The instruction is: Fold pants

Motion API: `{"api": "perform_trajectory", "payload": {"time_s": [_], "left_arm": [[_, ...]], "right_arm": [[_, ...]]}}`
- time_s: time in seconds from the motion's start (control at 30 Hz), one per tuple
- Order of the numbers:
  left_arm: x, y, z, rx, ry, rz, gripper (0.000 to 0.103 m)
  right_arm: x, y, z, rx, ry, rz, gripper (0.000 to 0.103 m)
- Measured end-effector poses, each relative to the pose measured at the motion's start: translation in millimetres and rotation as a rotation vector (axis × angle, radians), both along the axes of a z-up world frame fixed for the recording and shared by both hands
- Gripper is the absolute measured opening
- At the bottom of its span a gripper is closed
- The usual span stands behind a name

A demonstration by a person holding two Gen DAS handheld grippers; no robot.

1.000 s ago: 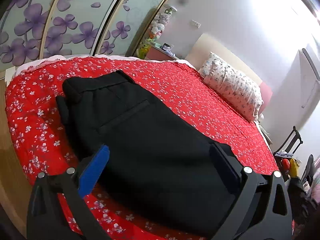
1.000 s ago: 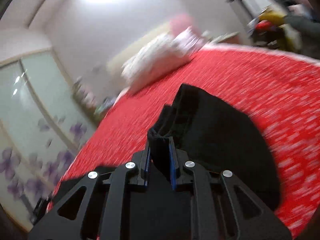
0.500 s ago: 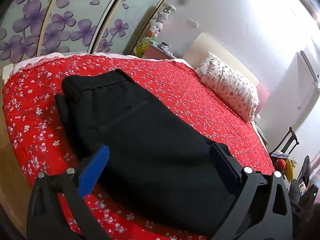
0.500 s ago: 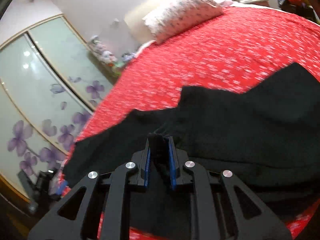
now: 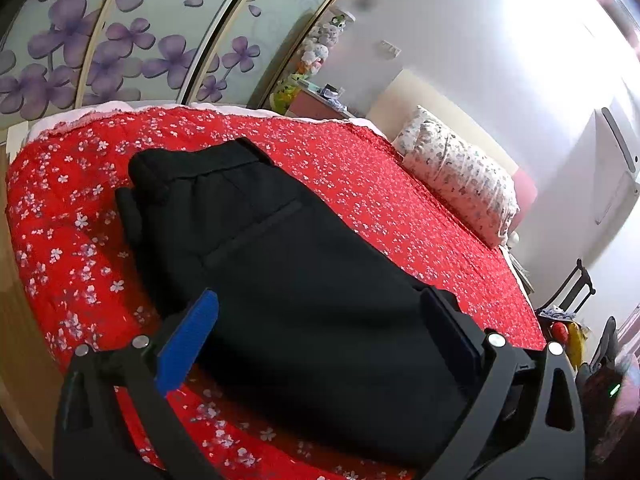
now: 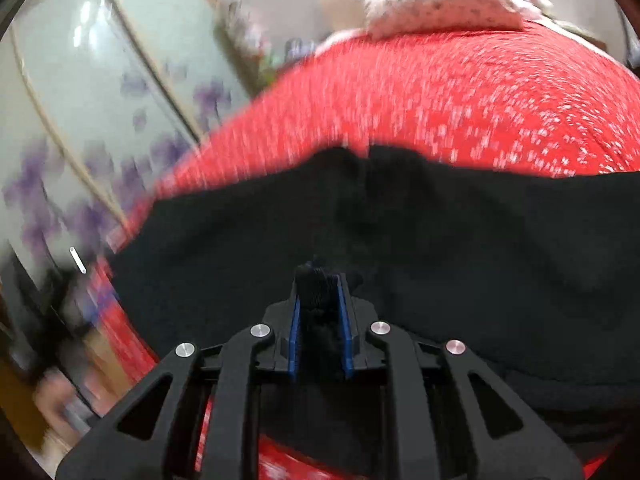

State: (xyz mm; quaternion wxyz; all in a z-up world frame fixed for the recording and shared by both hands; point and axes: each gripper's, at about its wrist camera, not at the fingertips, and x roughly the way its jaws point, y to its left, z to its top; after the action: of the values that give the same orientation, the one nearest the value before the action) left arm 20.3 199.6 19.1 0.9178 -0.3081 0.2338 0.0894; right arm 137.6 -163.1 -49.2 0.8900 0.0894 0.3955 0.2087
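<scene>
Left wrist view: black pants (image 5: 280,272) laid flat on red floral bedspread (image 5: 400,200), waistband at far left, body running toward near right. Left gripper (image 5: 320,328) released, jaws spread wide either side of the near fabric, blue pad (image 5: 188,344) clear of the cloth. Patterned pillow (image 5: 460,176) at far right; wardrobe doors (image 5: 120,40) with purple flowers beyond the bed.

Right wrist view, blurred: right gripper (image 6: 320,300) clenched on a bunched fold of the pants (image 6: 440,248), cloth pinched between blue pads (image 6: 294,336). Remaining fabric spread across the bedspread (image 6: 440,92).
</scene>
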Motion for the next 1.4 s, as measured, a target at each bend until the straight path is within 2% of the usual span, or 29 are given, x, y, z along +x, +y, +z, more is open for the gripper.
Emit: {"api": "perform_trajectory", "payload": {"time_s": [0.1, 0.23, 0.3, 0.33, 0.4, 0.43, 0.53, 0.6, 0.63, 0.67, 0.77, 0.87, 1.0, 1.1, 1.2, 1.27, 1.4], "left_arm": [[-1.5, -0.4, 1.6, 0.002, -0.006, 0.000, 0.101], [-1.7, 0.3, 2.6, -0.007, -0.012, 0.001, 0.101], [-2.5, 0.5, 2.7, -0.014, -0.018, -0.004, 0.101], [-2.7, 1.3, 3.2, -0.015, -0.020, -0.006, 0.101], [-4.6, 6.4, 6.1, -0.029, -0.027, -0.011, 0.101], [-6.7, 10.6, 7.6, -0.040, -0.028, -0.014, 0.101], [-17.8, 33.2, 11.1, -0.111, -0.029, -0.002, 0.101], [-23.2, 55.8, 9.3, -0.181, -0.005, -0.004, 0.101], [-24.0, 64.3, 7.7, -0.206, 0.008, -0.001, 0.101], [-24.2, 78.3, 4.0, -0.251, 0.032, 0.008, 0.101], [-22.2, 108.8, -7.2, -0.373, 0.078, 0.053, 0.100], [-15.6, 126.1, -15.8, -0.439, 0.114, 0.073, 0.100], [-3.0, 133.9, -24.8, -0.499, 0.148, 0.076, 0.099], [10.7, 134.8, -26.6, -0.506, 0.150, 0.055, 0.099], [25.1, 131.2, -25.4, -0.468, 0.176, 0.037, 0.092], [29.6, 124.7, -21.5, -0.427, 0.201, 0.021, 0.084], [18.6, 115.4, -2.7, -0.398, 0.083, -0.074, 0.078]], "right_arm": [[-11.3, 4.3, 0.7, -0.041, -0.027, 0.039, 0.035], [-16.6, -5.2, 15.9, 0.113, -0.032, 0.038, 0.051], [-12.6, -3.7, 8.6, 0.138, 0.013, 0.048, 0.054], [-7.5, 1.2, -5.9, 0.114, 0.088, 0.072, 0.054], [-16.0, 6.3, -8.3, 0.042, 0.027, 0.110, 0.054], [-20.2, 6.1, -5.3, 0.023, 0.024, 0.122, 0.054], [-30.2, -19.5, 5.9, 0.149, 0.030, 0.150, 0.054], [-39.3, -44.4, 15.2, 0.197, -0.036, 0.123, 0.063], [-43.7, -62.6, 19.0, 0.211, -0.083, 0.083, 0.069], [-46.9, -78.3, 20.7, 0.234, -0.112, 0.042, 0.070], [-46.6, -120.5, 19.7, 0.354, -0.104, -0.061, 0.070], [-45.7, -135.7, 19.7, 0.385, -0.101, -0.097, 0.070], [-38.7, -128.7, 22.8, 0.385, -0.095, -0.081, 0.070], [-38.0, -122.6, 20.5, 0.364, -0.090, -0.066, 0.071], [-37.5, -115.7, 19.3, 0.352, -0.084, -0.051, 0.071], [-39.4, -112.7, 19.8, 0.348, -0.086, -0.039, 0.071], [-40.7, -109.9, 19.5, 0.337, -0.095, -0.027, 0.071]]}}
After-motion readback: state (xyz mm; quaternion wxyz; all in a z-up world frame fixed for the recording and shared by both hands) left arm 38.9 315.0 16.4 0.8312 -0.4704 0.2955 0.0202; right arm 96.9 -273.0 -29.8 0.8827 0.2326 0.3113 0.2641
